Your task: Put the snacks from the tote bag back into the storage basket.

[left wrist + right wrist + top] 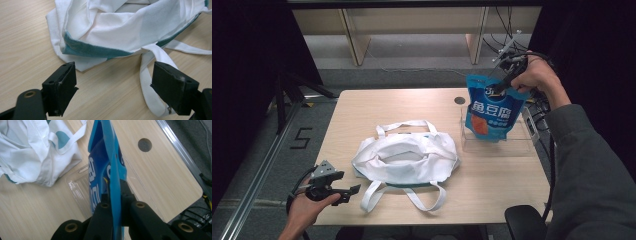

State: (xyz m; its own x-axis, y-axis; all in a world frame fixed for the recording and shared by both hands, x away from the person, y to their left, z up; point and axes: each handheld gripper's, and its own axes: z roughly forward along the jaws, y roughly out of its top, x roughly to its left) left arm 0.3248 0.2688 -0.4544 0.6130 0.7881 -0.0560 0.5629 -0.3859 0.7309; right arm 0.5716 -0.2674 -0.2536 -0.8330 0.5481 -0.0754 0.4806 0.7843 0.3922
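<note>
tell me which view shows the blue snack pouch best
The high view: the blue snack pouch faces the camera whole, printed front readable, hanging from the right gripper over the clear tray. The right gripper view shows it edge-on, pinched between the jaws. The left gripper view looks at the white bag instead.

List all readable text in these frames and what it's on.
"鱼豆腐": large white characters on the blue pouch held by the right hand-held gripper.
Logo in the dark oval near the pouch top: too blurred to read.
Small print on the pouch: too small to read.
"5": black mark on the floor left of the table.
White bag: no text.
</note>
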